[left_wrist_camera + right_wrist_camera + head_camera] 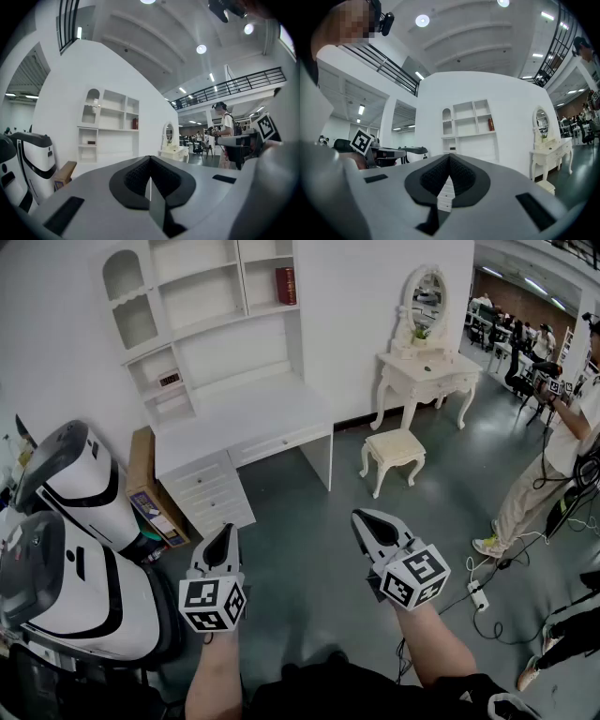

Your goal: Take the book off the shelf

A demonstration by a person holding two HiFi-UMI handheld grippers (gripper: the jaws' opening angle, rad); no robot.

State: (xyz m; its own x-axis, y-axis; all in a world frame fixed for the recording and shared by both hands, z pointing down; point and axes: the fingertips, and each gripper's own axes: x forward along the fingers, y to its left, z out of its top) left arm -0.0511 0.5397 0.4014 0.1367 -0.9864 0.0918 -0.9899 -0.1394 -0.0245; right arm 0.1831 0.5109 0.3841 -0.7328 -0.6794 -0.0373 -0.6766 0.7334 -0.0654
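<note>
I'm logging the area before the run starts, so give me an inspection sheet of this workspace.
Surface: white desk, top bare; grey floor in front of it.
Job's things: red book upright on the upper right shelf of the shelf unit, not yet taken.
Clutter: small dark item in a lower left cubby; cardboard box beside the desk.
Grippers: left gripper and right gripper both shut and empty, held over the floor short of the desk.
Cables: cables and a power strip on the floor at right.
Surroundings: vanity table, stool, white machines at left, person at right.
</note>
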